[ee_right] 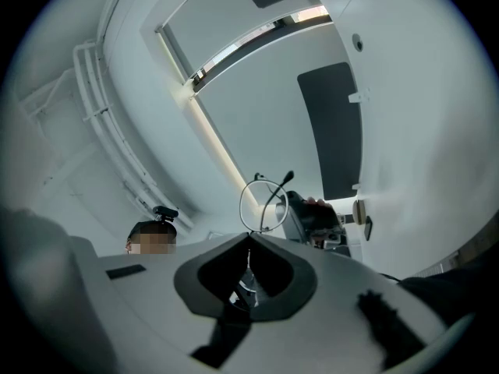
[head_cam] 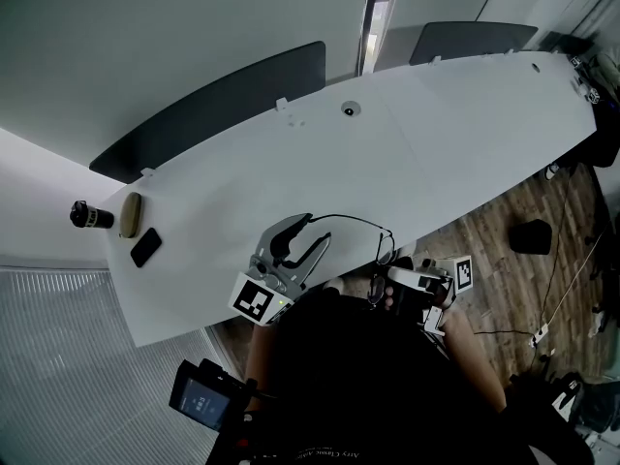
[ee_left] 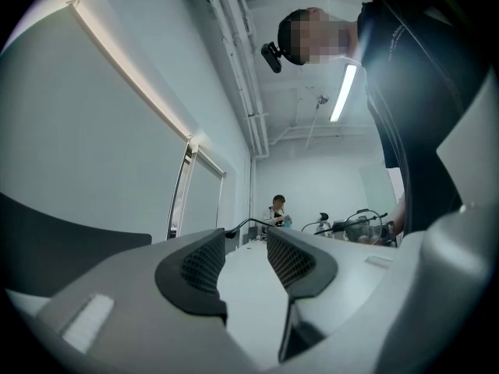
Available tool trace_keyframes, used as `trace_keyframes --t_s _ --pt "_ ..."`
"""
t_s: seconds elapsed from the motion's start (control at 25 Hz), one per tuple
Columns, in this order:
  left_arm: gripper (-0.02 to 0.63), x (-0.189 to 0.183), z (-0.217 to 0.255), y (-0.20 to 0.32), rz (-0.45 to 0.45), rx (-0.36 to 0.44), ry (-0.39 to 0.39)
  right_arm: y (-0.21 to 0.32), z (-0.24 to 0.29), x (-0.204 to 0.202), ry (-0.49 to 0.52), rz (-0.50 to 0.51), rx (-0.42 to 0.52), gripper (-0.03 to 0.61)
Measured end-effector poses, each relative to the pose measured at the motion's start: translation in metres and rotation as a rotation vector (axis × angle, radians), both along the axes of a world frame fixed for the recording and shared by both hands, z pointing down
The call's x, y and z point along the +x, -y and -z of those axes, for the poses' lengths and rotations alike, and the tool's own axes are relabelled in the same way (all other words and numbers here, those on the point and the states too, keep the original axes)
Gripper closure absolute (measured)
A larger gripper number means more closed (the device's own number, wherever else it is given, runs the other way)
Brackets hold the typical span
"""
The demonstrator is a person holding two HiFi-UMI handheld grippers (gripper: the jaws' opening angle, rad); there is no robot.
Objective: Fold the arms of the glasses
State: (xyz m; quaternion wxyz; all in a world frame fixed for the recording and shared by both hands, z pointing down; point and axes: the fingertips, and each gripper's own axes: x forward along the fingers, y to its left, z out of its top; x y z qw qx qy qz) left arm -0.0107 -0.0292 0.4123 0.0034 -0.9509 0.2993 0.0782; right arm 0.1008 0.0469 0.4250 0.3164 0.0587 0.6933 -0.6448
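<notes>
Thin wire glasses (head_cam: 354,218) hang over the near edge of the white table (head_cam: 436,134). My right gripper (head_cam: 380,292) is shut on their front, by the lenses. In the right gripper view the frame runs down between the closed jaws (ee_right: 249,244) and one round lens rim (ee_right: 242,205) stands above them. One arm reaches left towards my left gripper (head_cam: 319,228). That gripper (ee_left: 245,240) is open, and the arm's dark tip (ee_left: 231,231) lies just beyond its left fingertip with no pad pressing on it. The lenses (ee_left: 362,226) show further right.
At the table's left end lie a black phone (head_cam: 145,247), a tan case (head_cam: 130,214) and a small black cylinder (head_cam: 87,216). Two dark chair backs (head_cam: 223,105) (head_cam: 470,39) stand behind the table. A black box (head_cam: 531,236) and cables sit on the wooden floor at the right.
</notes>
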Motion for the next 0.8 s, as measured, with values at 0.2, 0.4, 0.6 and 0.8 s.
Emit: trace_keyframes --t_s 0.2,0.4,0.6,0.8 --pt "0.441 -0.001 0.0002 -0.0035 0.005 0.008 -0.001 -0.0042 -0.001 0.0006 0.001 0.002 0.0 0.568" --pt "0.453 -0.0017 -0.0003 -0.0013 0.004 0.009 -0.003 -0.002 -0.0017 0.0005 -0.004 0.0 -0.001 0.568" --pt "0.483 -0.0035 0.0018 -0.0029 0.005 0.018 -0.029 -0.0024 -0.001 0.0013 -0.005 -0.002 0.001 0.568" --pt "0.489 -0.0028 0.0013 -0.0045 0.007 0.015 -0.023 -0.003 -0.0027 -0.0006 -0.009 0.004 -0.008 0.568"
